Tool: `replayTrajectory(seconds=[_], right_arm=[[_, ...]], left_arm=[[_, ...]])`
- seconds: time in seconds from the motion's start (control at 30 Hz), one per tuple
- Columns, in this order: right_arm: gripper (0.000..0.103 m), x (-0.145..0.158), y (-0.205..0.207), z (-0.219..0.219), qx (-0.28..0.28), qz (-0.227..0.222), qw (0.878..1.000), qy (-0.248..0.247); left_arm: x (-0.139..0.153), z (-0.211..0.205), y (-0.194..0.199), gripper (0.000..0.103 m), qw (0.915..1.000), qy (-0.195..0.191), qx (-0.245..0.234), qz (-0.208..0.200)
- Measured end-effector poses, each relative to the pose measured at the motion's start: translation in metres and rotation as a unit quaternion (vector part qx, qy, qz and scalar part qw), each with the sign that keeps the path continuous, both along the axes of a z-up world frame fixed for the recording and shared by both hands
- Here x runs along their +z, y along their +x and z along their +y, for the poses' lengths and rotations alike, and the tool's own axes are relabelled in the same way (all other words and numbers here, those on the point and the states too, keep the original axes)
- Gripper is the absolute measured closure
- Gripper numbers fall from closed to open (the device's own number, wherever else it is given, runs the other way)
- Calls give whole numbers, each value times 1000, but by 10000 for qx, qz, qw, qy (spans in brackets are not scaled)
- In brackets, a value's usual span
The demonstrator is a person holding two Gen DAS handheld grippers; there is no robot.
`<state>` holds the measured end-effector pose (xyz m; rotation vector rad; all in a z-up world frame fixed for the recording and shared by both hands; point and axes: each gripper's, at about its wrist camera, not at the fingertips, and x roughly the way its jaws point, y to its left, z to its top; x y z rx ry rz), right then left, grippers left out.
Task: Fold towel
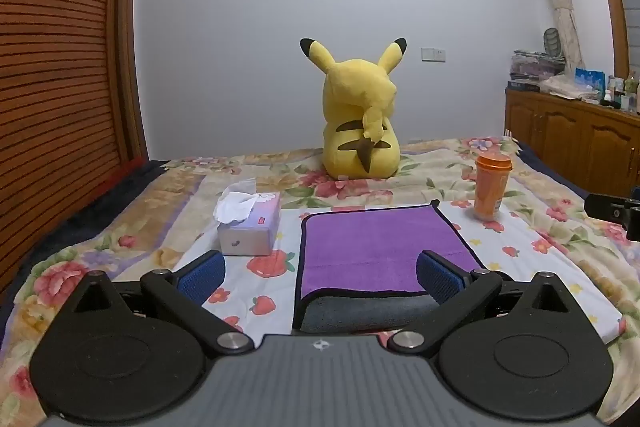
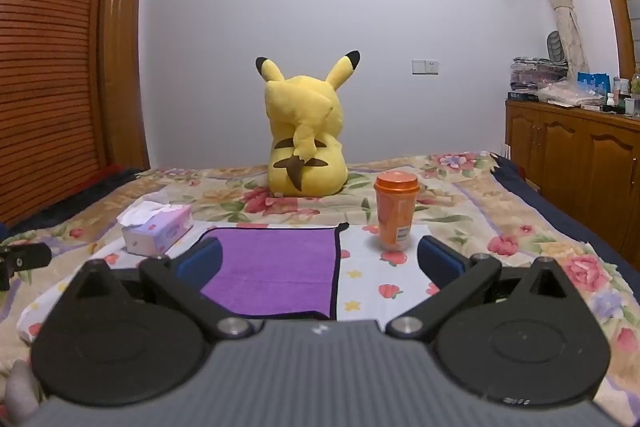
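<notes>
A purple towel (image 1: 368,247) with black trim lies flat on the bed, its near edge folded over to show a grey underside (image 1: 368,311). It also shows in the right wrist view (image 2: 272,267). My left gripper (image 1: 320,275) is open and empty, low over the towel's near left part. My right gripper (image 2: 320,263) is open and empty, over the towel's right edge. Blue pads (image 1: 202,277) line the fingers.
A tissue box (image 1: 248,223) stands left of the towel. An orange lidded cup (image 1: 491,187) stands to its right. A yellow plush toy (image 1: 360,115) sits behind. A wooden cabinet (image 1: 572,135) is at the right, a slatted wardrobe (image 1: 52,87) at the left.
</notes>
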<state>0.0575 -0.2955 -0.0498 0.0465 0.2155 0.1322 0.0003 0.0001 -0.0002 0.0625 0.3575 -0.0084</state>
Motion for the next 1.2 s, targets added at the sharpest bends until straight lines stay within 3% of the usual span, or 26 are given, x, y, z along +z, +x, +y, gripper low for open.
replayTrajectory(seconds=[1.2], right_arm=[[0,1,-1,2,-14,3,10000,-43]], left_arm=[[-3,1,-1,0,10000,58,-2,-10]])
